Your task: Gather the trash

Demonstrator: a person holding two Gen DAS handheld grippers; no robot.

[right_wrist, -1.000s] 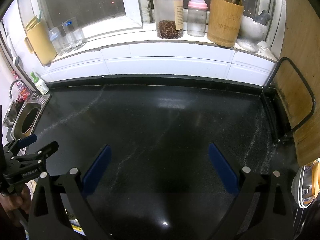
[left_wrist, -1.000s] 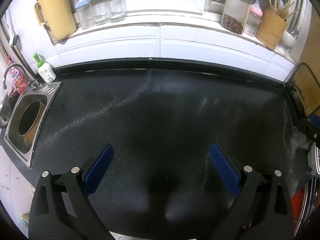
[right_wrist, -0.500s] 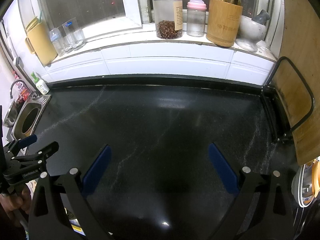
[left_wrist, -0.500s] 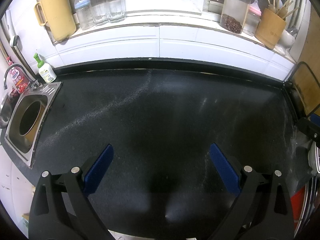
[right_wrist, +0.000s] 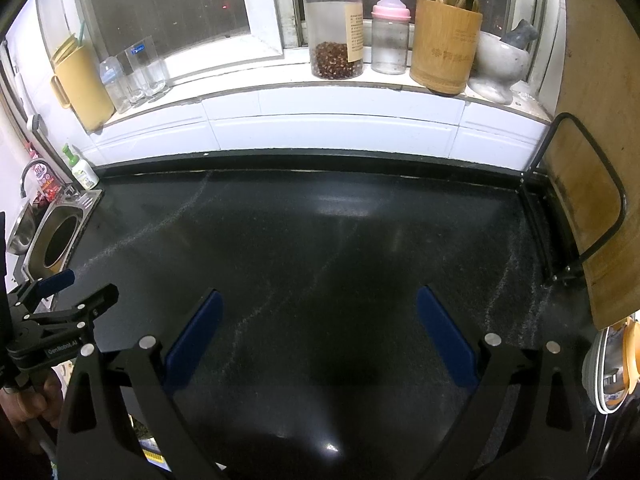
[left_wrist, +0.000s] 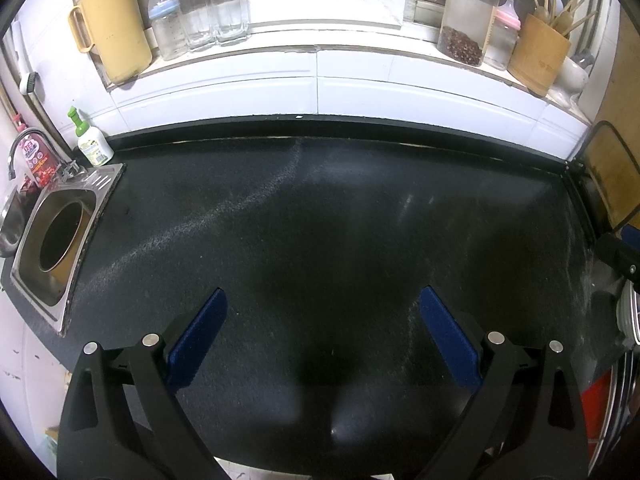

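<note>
**A:** Left wrist view, please.

**B:** The left gripper (left_wrist: 323,328) hangs above a black countertop (left_wrist: 340,220); its jaws stand wide apart with bare counter between the blue pads (left_wrist: 198,338); it holds nothing. A steel sink (left_wrist: 60,240) sits at the counter's left end, with a green-capped soap bottle (left_wrist: 91,142) behind it against the wall. On the windowsill: a yellow pitcher (left_wrist: 112,26), a baby bottle with a blue collar (left_wrist: 164,24), two clear glasses (left_wrist: 212,10), a jar of dark beans (left_wrist: 466,24), a pink-topped baby bottle (left_wrist: 504,36), a bamboo utensil holder (left_wrist: 542,54).

**A:** Any trash there?

**B:** None that I can make out on the counter in this view.

**A:** Right wrist view.

**B:** The right gripper (right_wrist: 319,328) is likewise spread wide and empty, over the same counter (right_wrist: 320,240); the other gripper (right_wrist: 66,300) shows at the left edge, with the person's hand (right_wrist: 28,408) on its handle. A wooden cutting board (right_wrist: 592,160) stands upright in a black wire rack (right_wrist: 576,208) at the right; a stone mortar (right_wrist: 500,64) is beside the utensil holder (right_wrist: 444,52); plates (right_wrist: 608,368) stand on edge at lower right.

**A:** Trash?

**B:** Below the counter's near edge, lower left, a scrap with a yellow label (right_wrist: 154,454) shows behind the gripper frame; too hidden to tell what it is.
</note>
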